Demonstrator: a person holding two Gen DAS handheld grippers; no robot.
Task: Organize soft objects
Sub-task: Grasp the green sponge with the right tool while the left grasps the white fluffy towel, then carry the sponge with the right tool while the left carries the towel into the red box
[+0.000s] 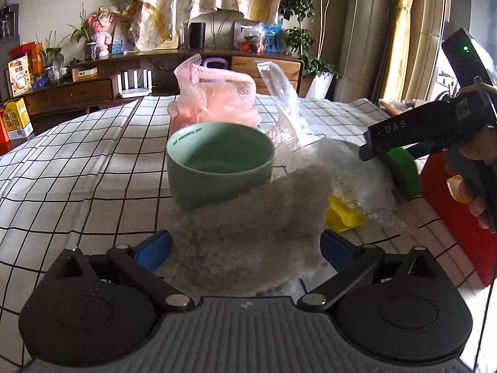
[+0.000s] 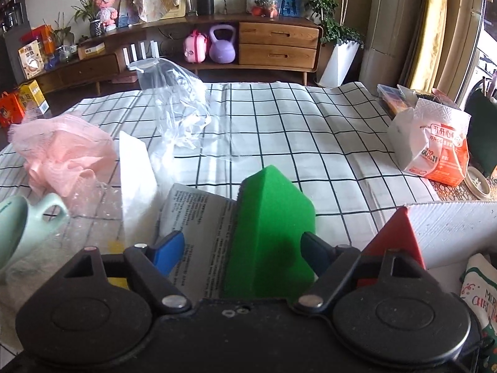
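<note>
Mid-sort step, by my read: both hands were loaded with soft items, and the drop-off was not yet done.

The right hand-held gripper (image 2: 242, 248) stood fairly wide and had a green sponge (image 2: 267, 233) between its blue pads, with a printed paper sheet (image 2: 198, 233) on the left side of the gap. The pad on the right touched the sponge; whether the left pad pressed the paper was hard to tell. In the left wrist view the sponge hung off the gripper tip above the bubble wrap (image 1: 351, 171).

The left hand-held gripper (image 1: 245, 248) was open wide around a grey fuzzy cloth (image 1: 257, 217). The cloth filled the gap and draped forward against the green mug (image 1: 217, 168). Firm grip or just resting: cannot tell.

The rest of the soft things lay on the table (image 2: 310, 130): pink mesh pouf (image 1: 214, 96) behind the mug, clear plastic bag (image 2: 177, 102) beside it, yellow piece (image 1: 341, 214) under the bubble wrap.

The red box (image 2: 400, 233) sat just right of the sponge, likely the bin. Next move probably called for carrying the sponge over its edge and releasing, keeping the paper from dragging along.
</note>
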